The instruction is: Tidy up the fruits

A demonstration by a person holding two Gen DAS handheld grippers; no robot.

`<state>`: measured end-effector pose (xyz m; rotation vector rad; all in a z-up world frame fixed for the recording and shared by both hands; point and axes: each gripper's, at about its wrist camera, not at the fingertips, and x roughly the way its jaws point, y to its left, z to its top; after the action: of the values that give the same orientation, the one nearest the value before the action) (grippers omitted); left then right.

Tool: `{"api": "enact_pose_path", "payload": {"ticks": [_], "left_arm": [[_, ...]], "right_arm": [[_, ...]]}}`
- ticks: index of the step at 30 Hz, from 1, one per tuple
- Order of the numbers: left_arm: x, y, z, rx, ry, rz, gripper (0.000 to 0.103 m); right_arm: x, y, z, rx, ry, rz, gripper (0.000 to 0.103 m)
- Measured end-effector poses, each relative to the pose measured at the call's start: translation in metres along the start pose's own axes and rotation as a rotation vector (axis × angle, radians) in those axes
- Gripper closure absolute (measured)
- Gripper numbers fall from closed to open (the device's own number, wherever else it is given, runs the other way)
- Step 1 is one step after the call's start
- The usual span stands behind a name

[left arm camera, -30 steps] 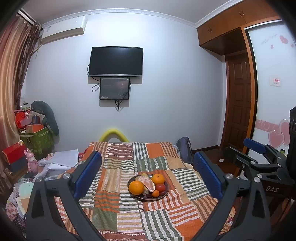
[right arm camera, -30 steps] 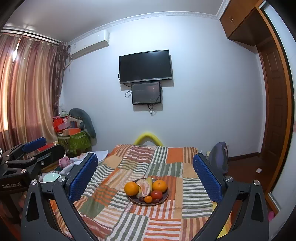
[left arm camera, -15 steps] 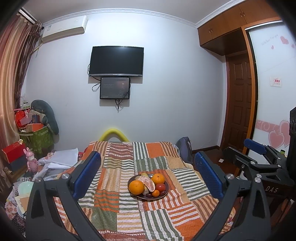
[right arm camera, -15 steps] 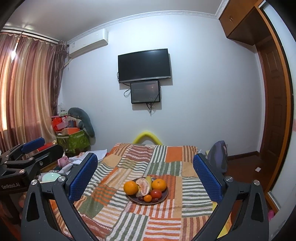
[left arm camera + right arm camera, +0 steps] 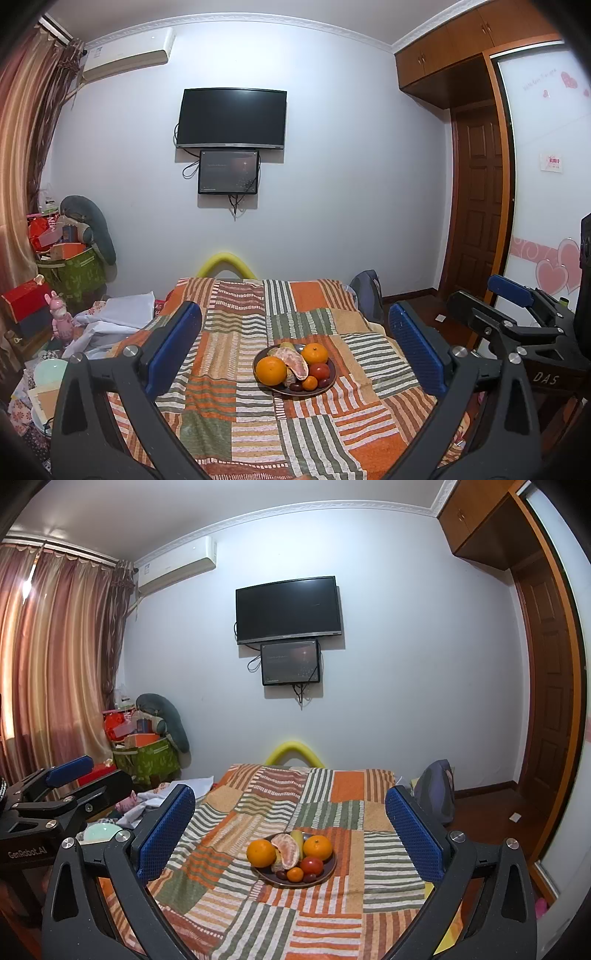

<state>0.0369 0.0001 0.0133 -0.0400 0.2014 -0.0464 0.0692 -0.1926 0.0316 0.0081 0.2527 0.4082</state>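
A dark round plate point(image 5: 325, 387) of fruit sits on a striped patchwork cloth point(image 5: 236, 413) over a table. It holds two oranges point(image 5: 270, 370), a peeled pomelo piece point(image 5: 295, 363), a red tomato point(image 5: 319, 370), a small tangerine and dark grapes. The plate also shows in the right wrist view point(image 5: 325, 875). My left gripper point(image 5: 295, 347) is open and empty, held above and short of the plate. My right gripper point(image 5: 290, 829) is open and empty, at about the same distance. Each gripper shows at the other view's edge.
A cluttered pile of boxes, bags and cloth point(image 5: 62, 280) lies left of the table. A backpack point(image 5: 365, 295) stands at the table's far right corner. A yellow foam arch point(image 5: 225, 264) rises behind the far edge. A wooden door point(image 5: 480, 206) is on the right.
Both views have shifted only slightly; the plate sits a touch lower and nearer in the frames. Both grippers stay open and empty.
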Motion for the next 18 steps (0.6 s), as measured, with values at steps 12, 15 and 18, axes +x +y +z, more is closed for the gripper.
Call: {"api": "enact_pose_path", "payload": {"ticks": [12,15,18], "left_arm": [[0.0027,-0.0008,-0.0013,0.005,0.008,-0.012,0.000],[0.0033,-0.0005,-0.0018,0.005,0.011,-0.016,0.000],[0.0036,-0.0007,-0.0016,0.007,0.010,-0.018,0.000]], "right_arm": [[0.0018,-0.0007,0.0020,0.002,0.003,0.004,0.000],[0.0017,-0.0003,0.0020,-0.001,0.003,0.000,0.000],[0.0013,0.0001,0.0015,-0.001,0.003,0.002,0.000]]}}
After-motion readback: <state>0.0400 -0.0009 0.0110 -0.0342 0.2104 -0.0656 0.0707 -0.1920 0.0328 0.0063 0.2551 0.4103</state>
